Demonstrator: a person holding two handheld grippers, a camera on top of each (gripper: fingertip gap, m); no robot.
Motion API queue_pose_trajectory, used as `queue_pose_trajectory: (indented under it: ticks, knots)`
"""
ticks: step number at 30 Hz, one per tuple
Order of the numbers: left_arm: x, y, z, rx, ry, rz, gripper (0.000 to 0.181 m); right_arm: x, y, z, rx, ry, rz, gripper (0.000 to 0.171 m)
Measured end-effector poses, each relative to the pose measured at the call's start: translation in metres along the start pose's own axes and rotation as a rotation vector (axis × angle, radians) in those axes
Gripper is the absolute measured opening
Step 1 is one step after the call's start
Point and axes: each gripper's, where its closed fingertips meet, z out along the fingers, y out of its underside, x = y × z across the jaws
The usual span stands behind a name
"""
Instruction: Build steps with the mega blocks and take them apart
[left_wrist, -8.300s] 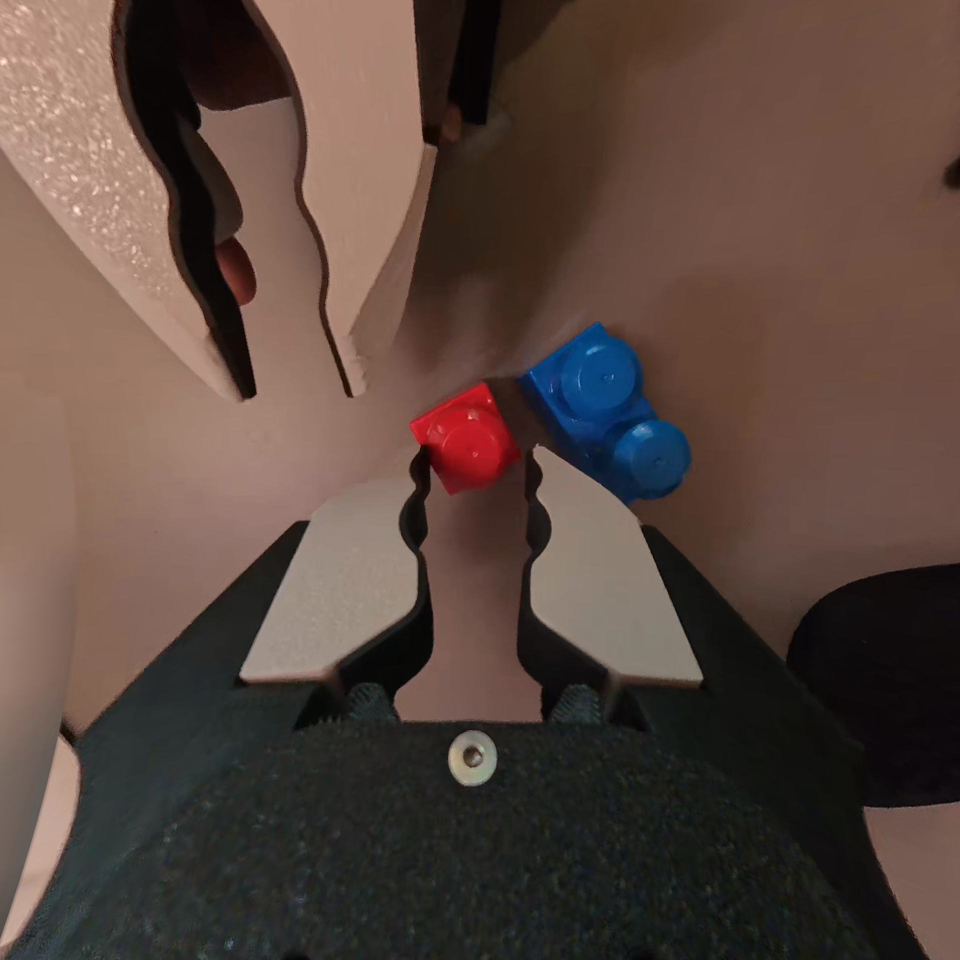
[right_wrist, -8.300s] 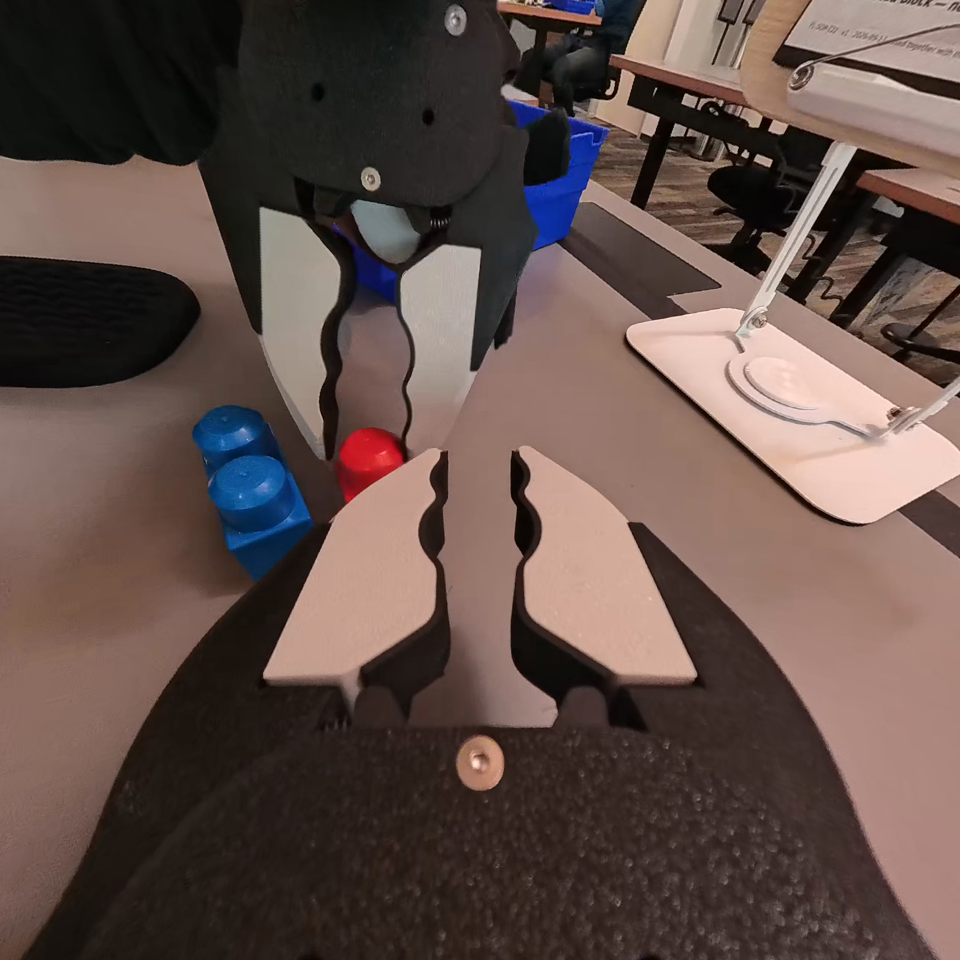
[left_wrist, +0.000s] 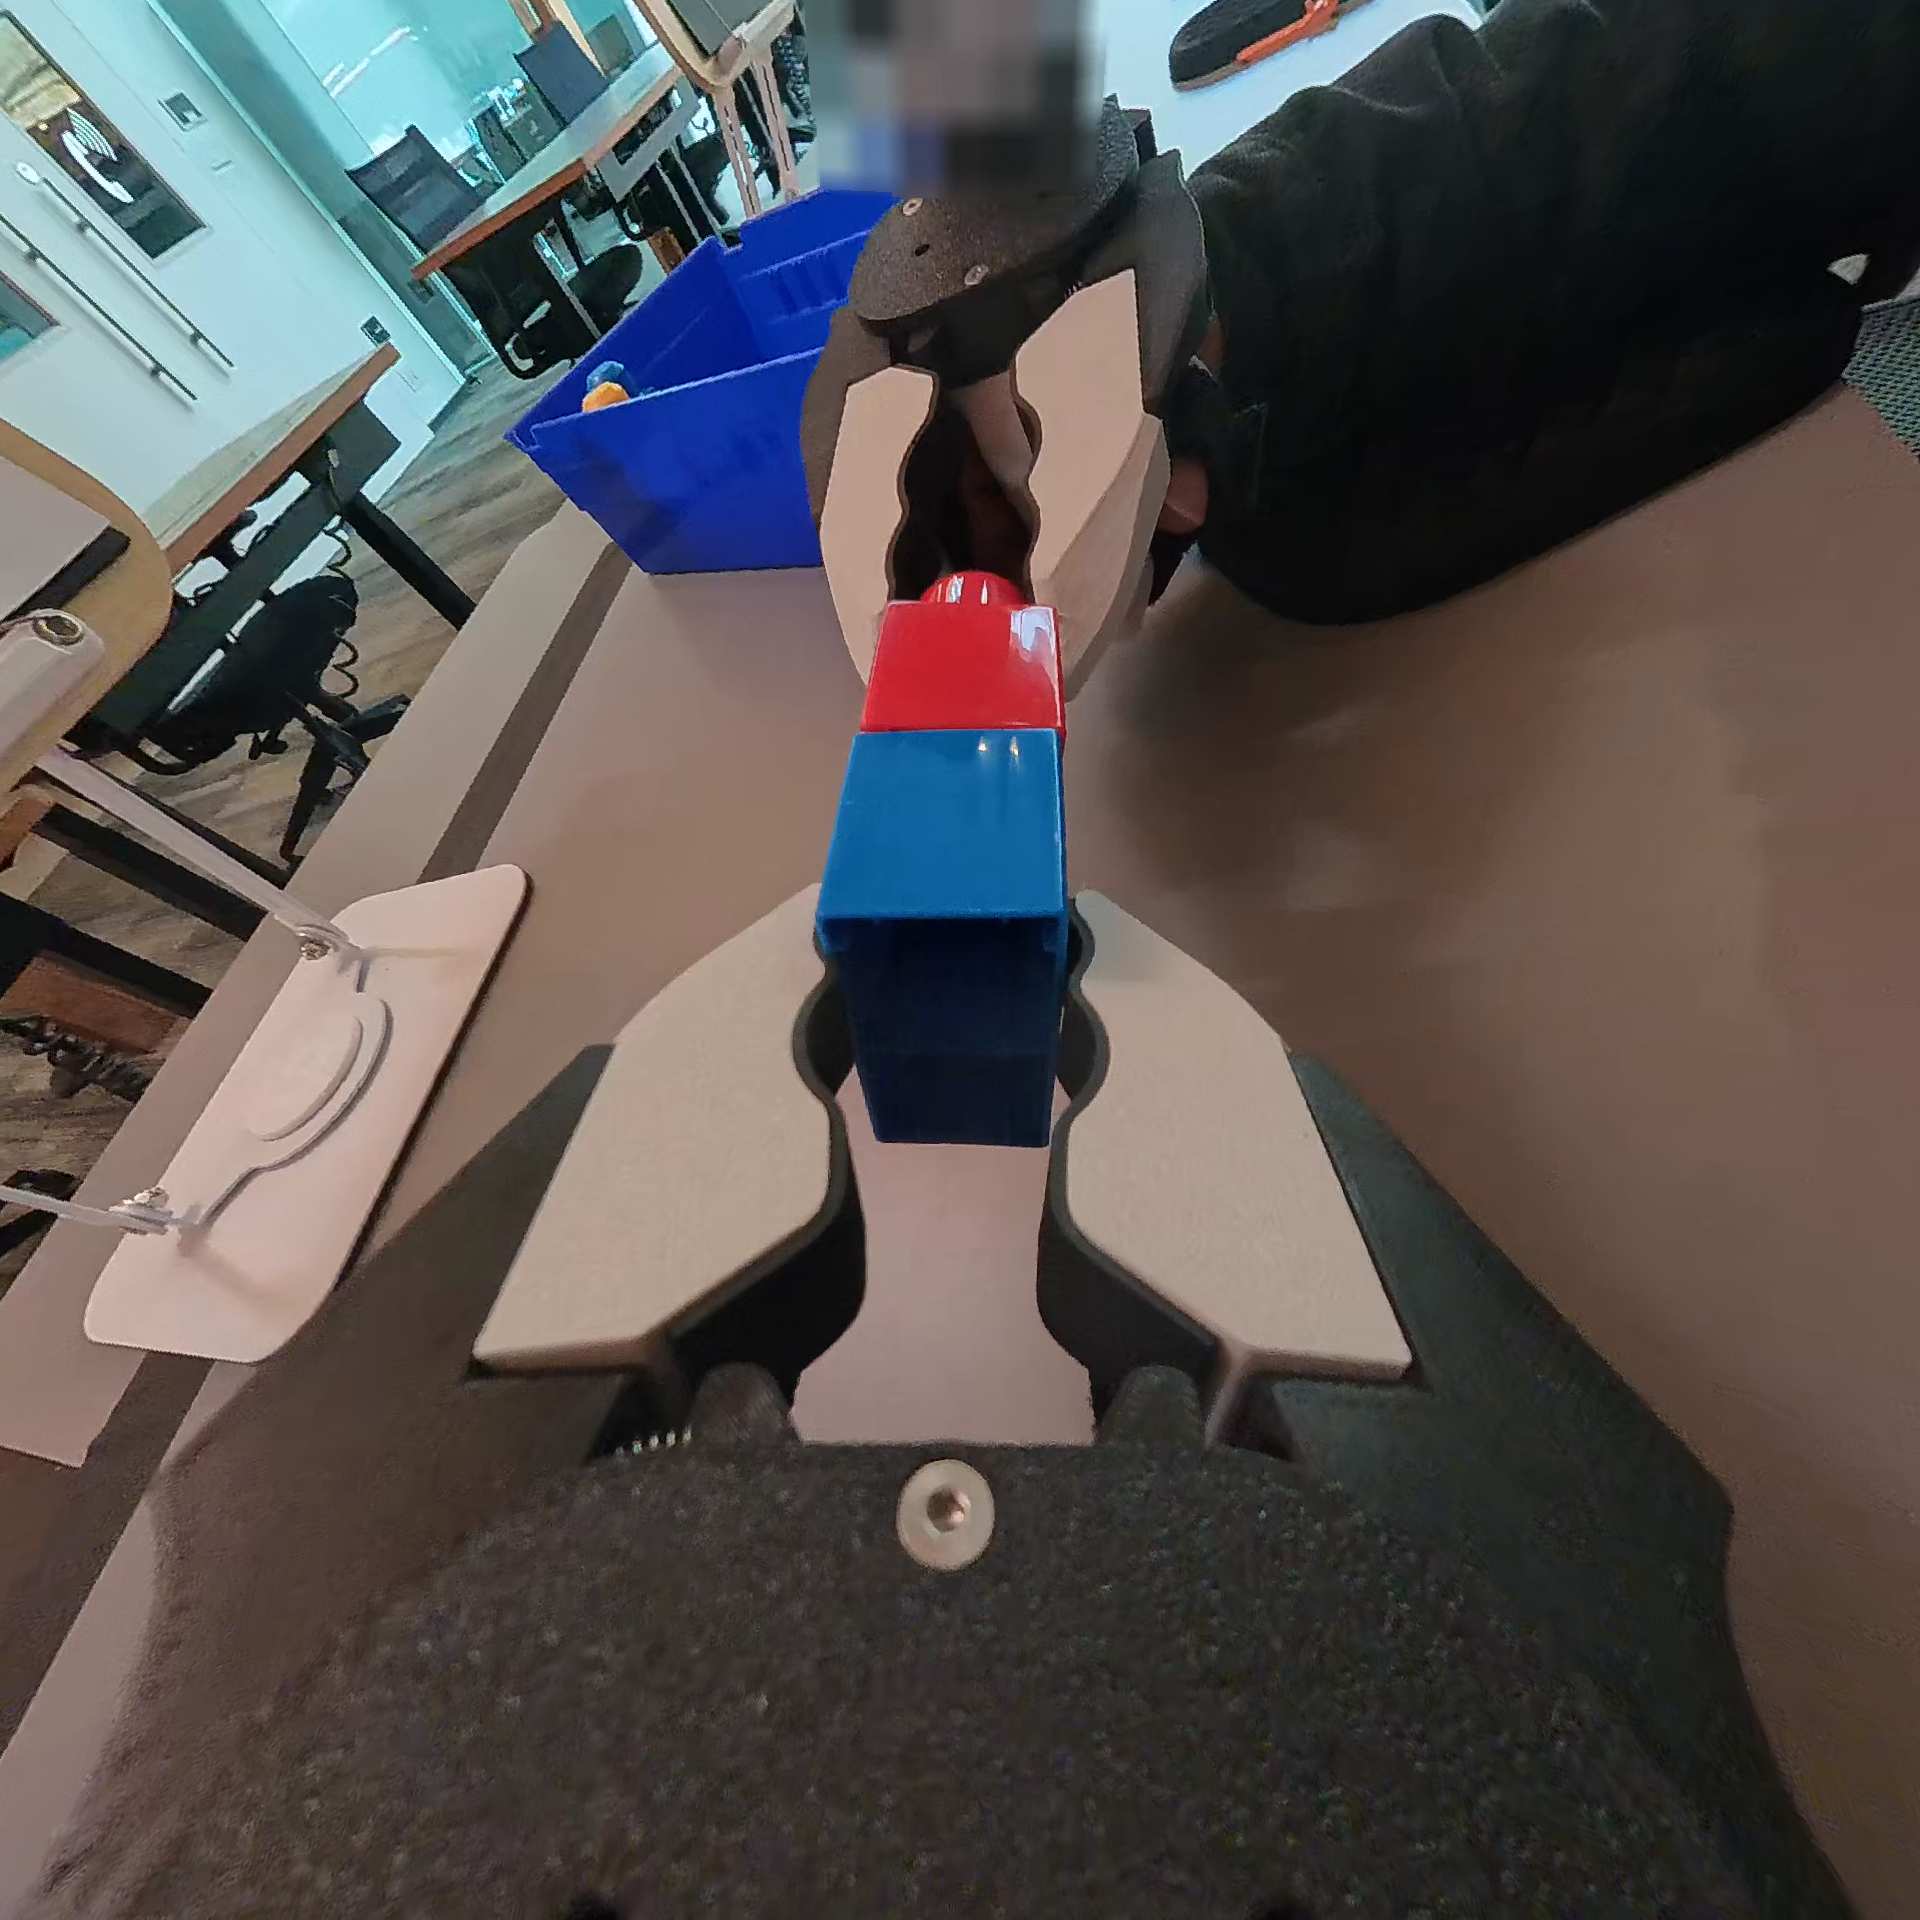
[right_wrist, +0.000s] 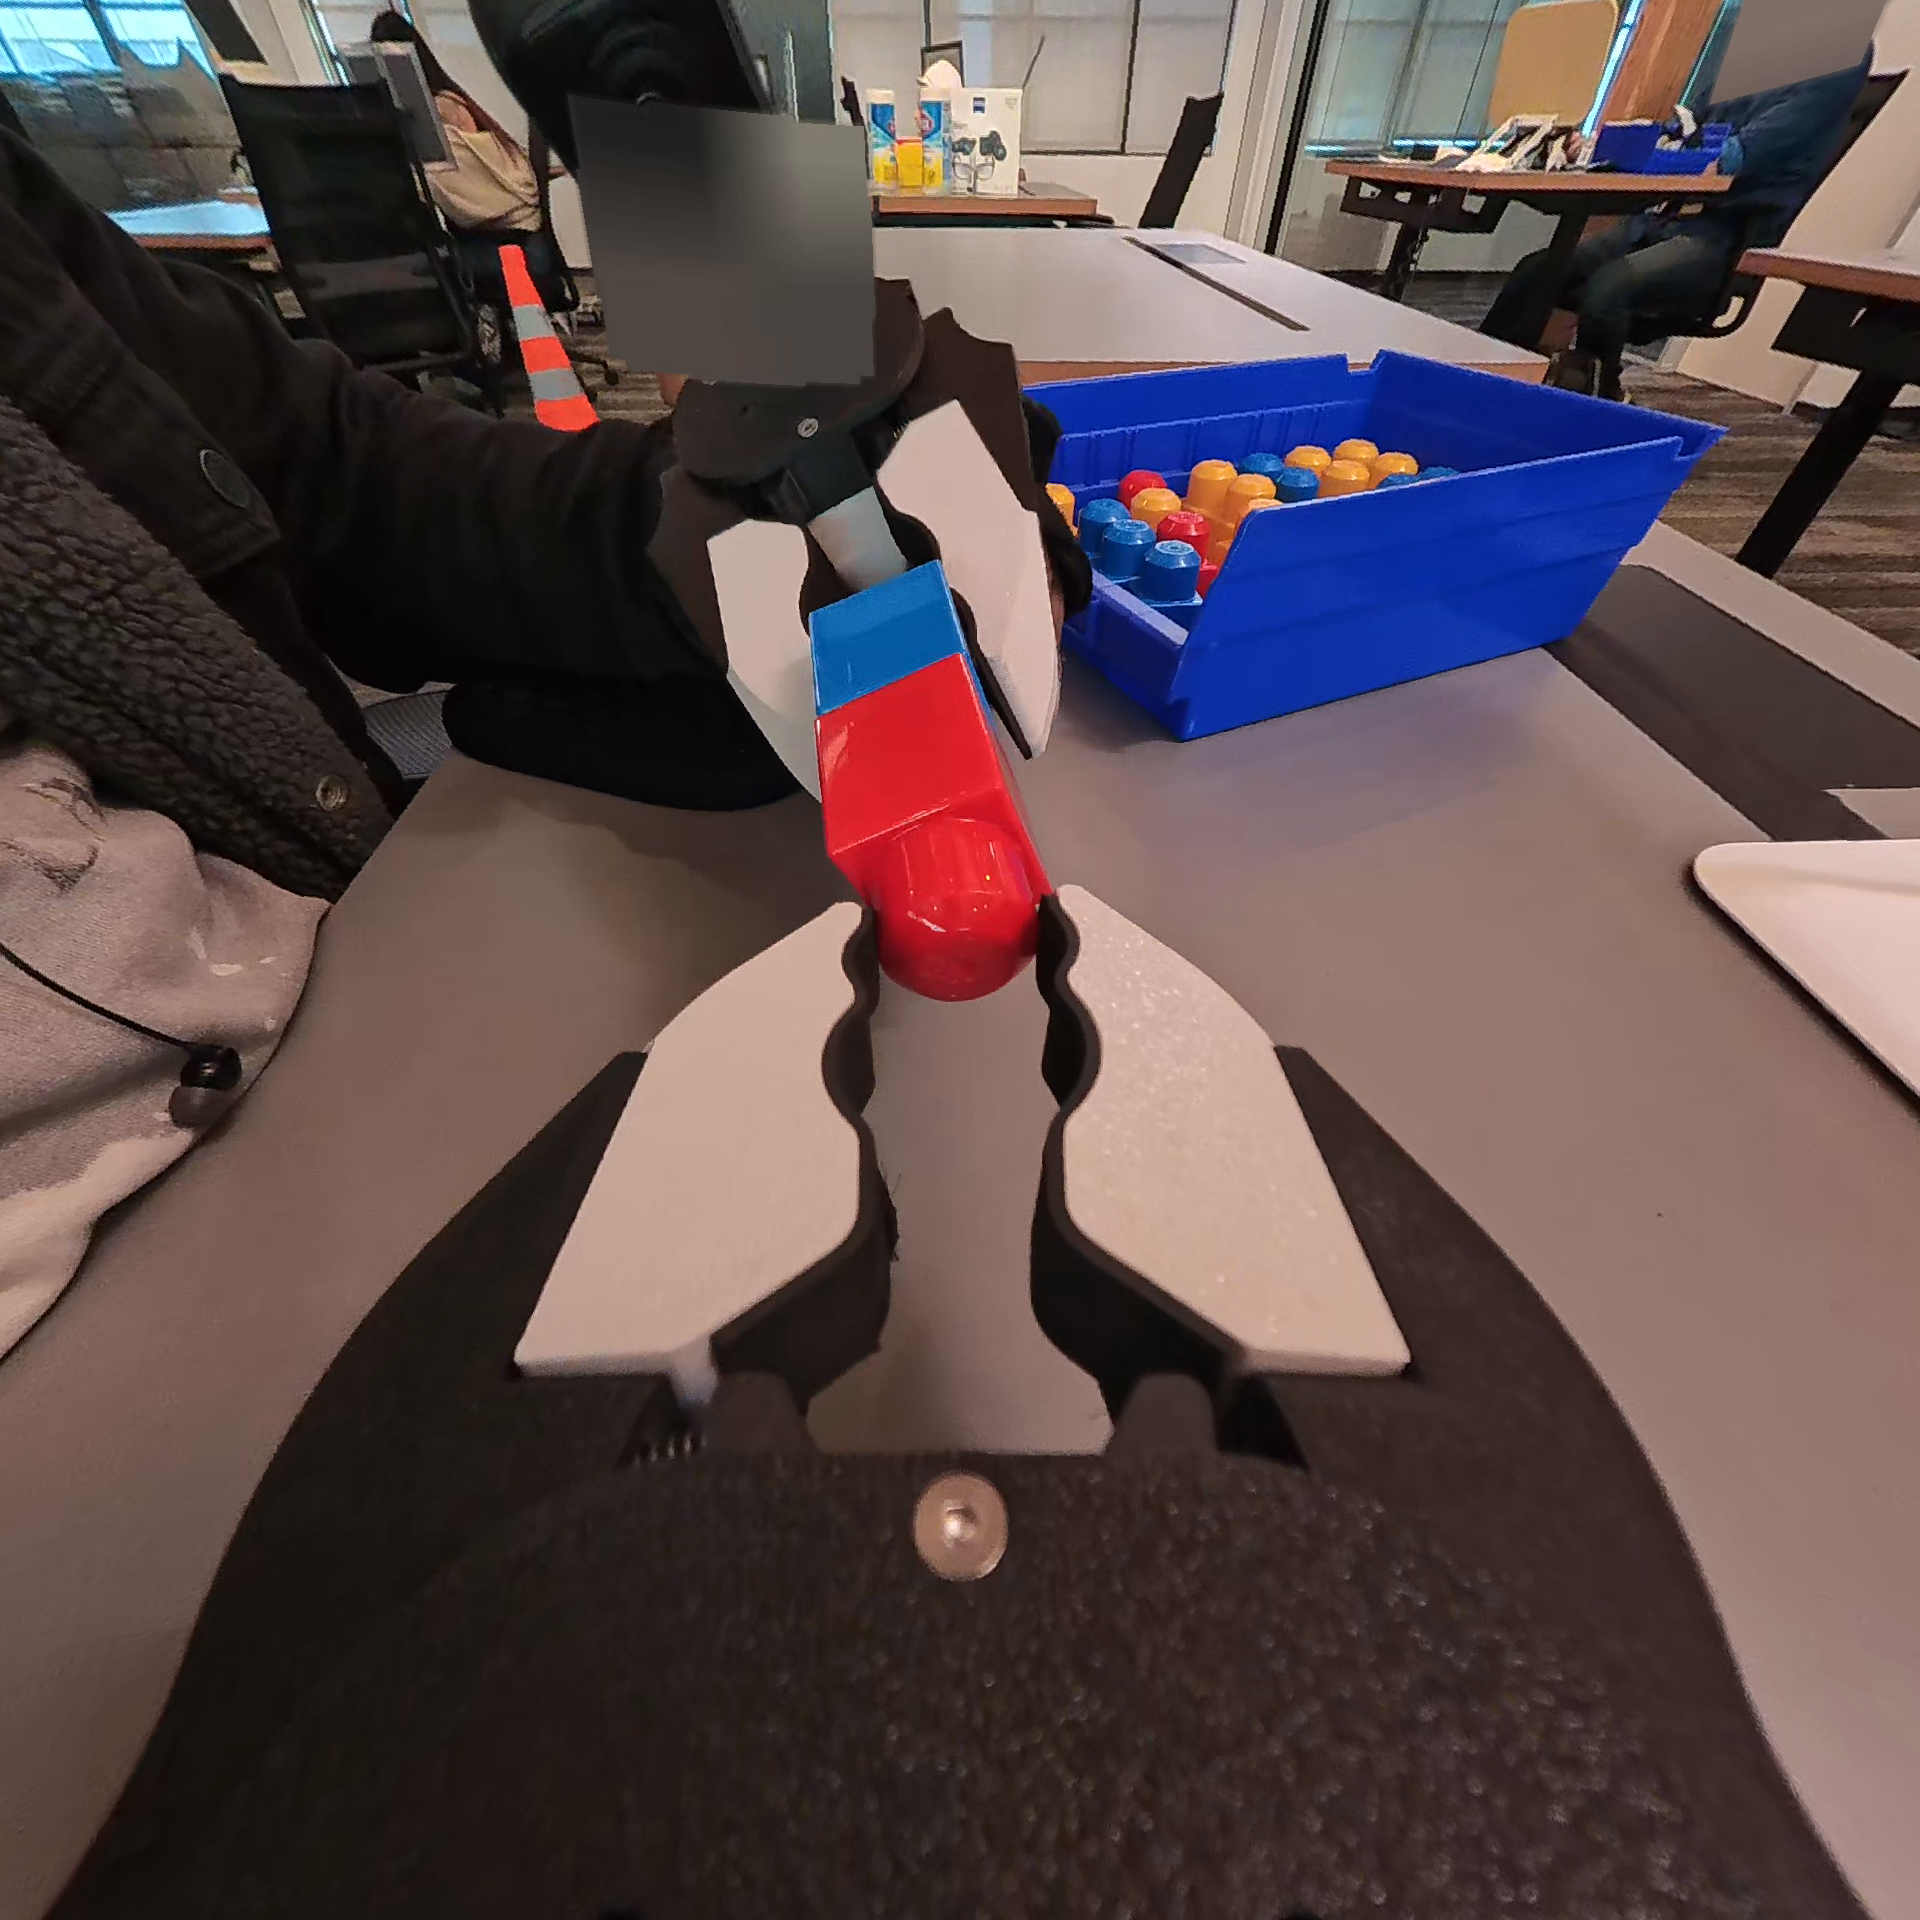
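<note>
Between our two grippers, above the grey tabletop (right_wrist: 1351, 935), hangs a joined pair of mega blocks: a glossy blue plastic square block (left_wrist: 951, 831) plugged onto a glossy red plastic block with a round stud (right_wrist: 914, 769). At centre frame in the left wrist view, our left gripper (left_wrist: 948, 997) is narrowed onto the blue block, both pale fingers (left_wrist: 717, 1039) pressing its open hollow end. Over in the right wrist view, our right gripper (right_wrist: 954, 935) sits at centre, its fingertips closed partway around the red stud, touching it on each side; the rest of the jaw gap stays bare. We see the pair tilted, clear of the table.

Upper right of the right view, a blue plastic bin (right_wrist: 1455, 613) holds loose blue, red and orange blocks (right_wrist: 1226, 499), just beyond the left gripper. Plenty of bare table lies lower right; a white flat object (right_wrist: 1829, 925) sits at the right edge. A dark sleeve (right_wrist: 416, 520) fills the left.
</note>
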Motion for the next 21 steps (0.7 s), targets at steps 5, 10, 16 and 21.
queue_pose_trajectory:
  ticks: [5, 10, 16, 21]
  knots:
    - [-0.0009, 0.0002, 0.0005, -0.002, -0.025, 0.044, 0.037, 0.0003, 0.0006, -0.0003, -0.005, 0.001, 0.006, 0.029]
    - [-0.0019, 0.0003, 0.0006, -0.010, -0.057, 0.112, 0.037, 0.0003, 0.0018, 0.0000, -0.011, -0.004, 0.018, 0.029]
    - [-0.0009, -0.0013, 0.0002, -0.004, -0.075, 0.171, 0.037, -0.0028, 0.0015, -0.0006, -0.014, -0.036, 0.057, 0.029]
    - [-0.0008, -0.0016, 0.0003, 0.004, -0.071, 0.159, 0.037, -0.0035, 0.0009, -0.0008, -0.012, -0.041, 0.058, 0.029]
